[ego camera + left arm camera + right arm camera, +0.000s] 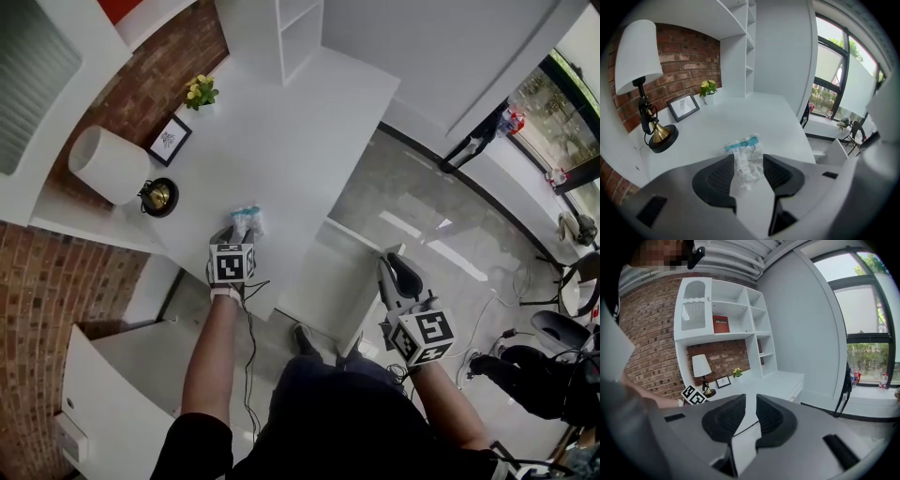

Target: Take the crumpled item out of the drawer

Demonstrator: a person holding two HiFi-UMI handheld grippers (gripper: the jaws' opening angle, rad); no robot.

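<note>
The crumpled item (pixel 249 221), a clear wrapper with a blue strip, lies on the white desk (pixel 291 131) near its front edge. My left gripper (pixel 240 231) is right at it. In the left gripper view the wrapper (pixel 745 159) rests on the desktop between the two spread jaws of the left gripper (pixel 748 160), and the pads do not squeeze it. My right gripper (pixel 390 269) hovers to the right, off the desk, beside the pulled-out white drawer (pixel 323 277). The right gripper (pixel 751 404) has a narrow gap between its jaws, and nothing is in that gap.
A white lamp (pixel 108 164) on a black and brass base, a framed picture (pixel 169 139) and a small pot of yellow flowers (pixel 201 91) stand at the desk's back left. A white shelf unit (pixel 300 33) rises behind. A dark chair (pixel 553 375) and cables lie on the floor at right.
</note>
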